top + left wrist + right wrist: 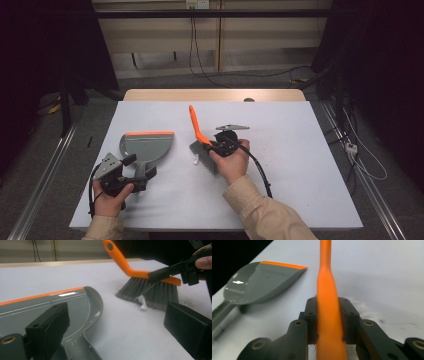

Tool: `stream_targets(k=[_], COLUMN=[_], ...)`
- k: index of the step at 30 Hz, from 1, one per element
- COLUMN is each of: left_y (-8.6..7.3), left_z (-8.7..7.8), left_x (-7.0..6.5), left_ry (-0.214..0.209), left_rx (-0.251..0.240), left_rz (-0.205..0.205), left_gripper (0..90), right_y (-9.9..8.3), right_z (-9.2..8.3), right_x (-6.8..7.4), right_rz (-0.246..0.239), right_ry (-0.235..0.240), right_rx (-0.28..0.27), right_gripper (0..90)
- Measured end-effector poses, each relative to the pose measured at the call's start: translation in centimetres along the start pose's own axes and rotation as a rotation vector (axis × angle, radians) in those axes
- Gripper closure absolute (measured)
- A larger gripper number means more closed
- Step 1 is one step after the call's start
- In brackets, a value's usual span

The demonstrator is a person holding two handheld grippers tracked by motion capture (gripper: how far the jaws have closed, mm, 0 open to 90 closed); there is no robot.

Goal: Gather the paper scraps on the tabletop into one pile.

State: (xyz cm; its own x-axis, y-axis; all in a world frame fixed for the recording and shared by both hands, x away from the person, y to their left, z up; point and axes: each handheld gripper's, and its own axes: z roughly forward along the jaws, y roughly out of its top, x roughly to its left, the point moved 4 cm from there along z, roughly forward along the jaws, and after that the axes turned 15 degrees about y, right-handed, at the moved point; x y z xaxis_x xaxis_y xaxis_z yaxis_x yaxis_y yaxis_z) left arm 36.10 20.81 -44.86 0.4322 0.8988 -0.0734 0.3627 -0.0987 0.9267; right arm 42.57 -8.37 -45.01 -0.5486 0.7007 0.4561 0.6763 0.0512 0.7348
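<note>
Near the bench's (300, 165) front edge, the left tongs (142, 175) stand open beside the grey dustpan's (147, 145) handle, perhaps touching it. At centre the right tongs (329, 322) are clamped on the orange brush (200, 137), its bristles resting on the bench beside a white scrap (142, 302).

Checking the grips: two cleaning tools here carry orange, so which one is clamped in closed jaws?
The brush: the right hand-held gripper is shut on its orange handle. The grey dustpan with the orange lip lies flat on the table, under the left hand-held gripper's open jaws.
</note>
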Motion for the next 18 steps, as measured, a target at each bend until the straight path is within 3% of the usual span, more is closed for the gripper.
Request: stream_targets(k=[6, 8, 12, 16, 18], left_y=[0.0, 0.0, 0.0, 0.0, 0.0], left_z=[0.0, 0.1, 0.1, 0.1, 0.2], left_x=[-0.2, -0.2, -0.3, -0.3, -0.3], left_ry=[0.004, 0.009, 0.01, 0.008, 0.007], left_rx=[0.002, 0.006, 0.004, 0.005, 0.006], left_rz=[0.012, 0.019, 0.017, 0.018, 0.02], left_gripper=[6.1, 6.1, 6.1, 6.1, 6.1], right_y=[0.2, 0.5, 1.6, 2.4, 2.5], right_z=[-2.5, -3.2, -4.2, -3.6, -2.3], right_x=[-1.2, -1.2, -0.3, 0.1, 0.1], right_rz=[-0.021, 0.005, -0.024, -0.031, -0.022], right_ry=[-0.066, -0.05, -0.042, -0.029, -0.014], right_rx=[0.001, -0.016, -0.061, -0.09, -0.096], right_gripper=[71.3, 71.3, 71.3, 71.3, 71.2])
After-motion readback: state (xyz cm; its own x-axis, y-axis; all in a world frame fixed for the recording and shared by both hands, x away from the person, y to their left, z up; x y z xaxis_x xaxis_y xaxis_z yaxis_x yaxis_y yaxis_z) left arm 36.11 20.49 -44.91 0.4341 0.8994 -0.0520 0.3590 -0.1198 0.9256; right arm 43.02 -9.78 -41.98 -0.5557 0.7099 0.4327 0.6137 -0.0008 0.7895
